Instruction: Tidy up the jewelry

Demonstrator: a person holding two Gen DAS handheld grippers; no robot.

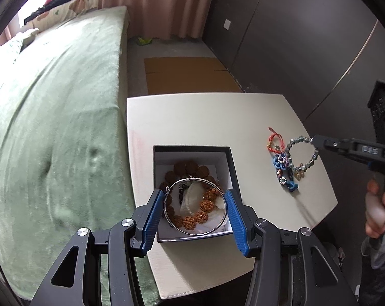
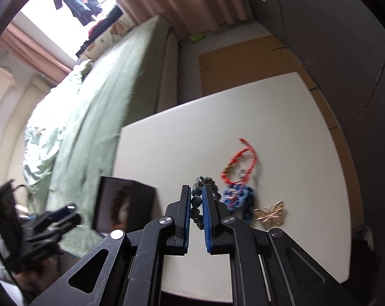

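Left gripper (image 1: 195, 199) sits above the open black box (image 1: 230, 168) at the near-left part of the white table (image 1: 192, 117); jaws spread wide, the blue pads (image 1: 151, 216) flanking a thin silver bangle (image 1: 195, 205). From this view I cannot tell whether the pads touch the bangle or merely frame it. Inside the box: brown seed-bead bracelets (image 1: 200, 211) and a pale shell-like piece (image 1: 192, 199). Right gripper (image 2: 196, 199) is narrowed onto the grey-blue bead bracelet (image 2: 195, 204), beads pinched between its pads; in the left wrist view the bracelet (image 1: 302, 153) hangs as a loop from the gripper tip (image 1: 316, 140), over the remaining pile. Pile lies on the table's right side, well apart from the box: red cord bracelet (image 2: 237, 163), blue knotted piece (image 2: 237, 196), gold butterfly ornament (image 2: 270, 214) just beside it. Green bedspread (image 1: 52, 127) borders the table on the left.
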